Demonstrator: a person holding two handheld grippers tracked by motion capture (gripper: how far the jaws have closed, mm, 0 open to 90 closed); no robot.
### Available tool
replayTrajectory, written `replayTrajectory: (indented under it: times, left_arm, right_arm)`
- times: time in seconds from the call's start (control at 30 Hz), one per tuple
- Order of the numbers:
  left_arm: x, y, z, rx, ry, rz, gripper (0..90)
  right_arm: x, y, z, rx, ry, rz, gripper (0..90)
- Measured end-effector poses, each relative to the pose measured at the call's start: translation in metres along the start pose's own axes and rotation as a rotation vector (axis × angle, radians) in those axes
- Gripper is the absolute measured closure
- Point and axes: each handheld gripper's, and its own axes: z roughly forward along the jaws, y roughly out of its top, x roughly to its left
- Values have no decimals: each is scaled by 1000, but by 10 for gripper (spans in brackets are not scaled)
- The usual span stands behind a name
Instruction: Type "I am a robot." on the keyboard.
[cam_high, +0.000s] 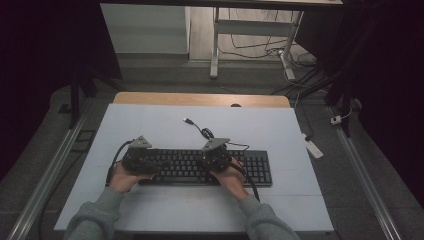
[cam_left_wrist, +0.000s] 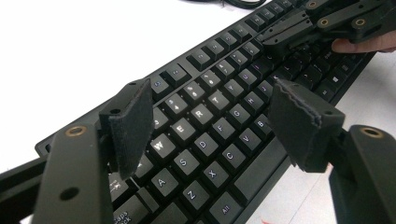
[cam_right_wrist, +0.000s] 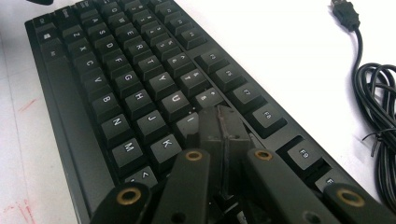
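Observation:
A black keyboard (cam_high: 252, 167) lies across the white mat, and both grippers hang low over it. My left gripper (cam_high: 156, 162) hovers above the keyboard's left end. Its jaws stand wide open (cam_left_wrist: 215, 123) over the W, E, R, T keys (cam_left_wrist: 201, 114), with nothing between the pads (cam_left_wrist: 133, 126). My right gripper (cam_high: 201, 162) is shut near the keyboard's middle. Its closed tips (cam_right_wrist: 219, 122) point down at the keys beside U and I on the keyboard (cam_right_wrist: 135, 88); whether they touch a key I cannot tell. That right gripper (cam_left_wrist: 280, 41) also appears far off in the left gripper view.
The keyboard's loose cable (cam_high: 207, 134) coils behind it and ends in a USB plug (cam_high: 188, 121) on the white mat (cam_high: 150, 125). The plug (cam_right_wrist: 345, 15) and coil (cam_right_wrist: 379, 112) lie right of the keys. Faint red marks (cam_right_wrist: 18, 205) stain the mat. A white power strip (cam_high: 314, 148) lies on the floor at right.

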Motion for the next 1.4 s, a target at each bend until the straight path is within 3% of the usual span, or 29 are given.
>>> replayTrajectory:
  times: [0.2,0.43,0.97,1.2,1.4]
  left_arm:
    - [0,0,1,2,1,2,313]
    - [0,0,-1,0,3,5,313]
    - [0,0,-1,-3,11,5,314]
    - [0,0,-1,-1,16,3,313]
    - [0,0,0,-4,21,5,314]
  right_arm:
    - [0,-1,2,10,-1,2,895]
    - [0,0,-1,-18,3,8,896]
    - [-6,-9,-33,-95,-10,50,892]
    - [-12,-22,-56,-136,-21,102,674]
    - [-15,-41,-77,-144,-62,119,557]
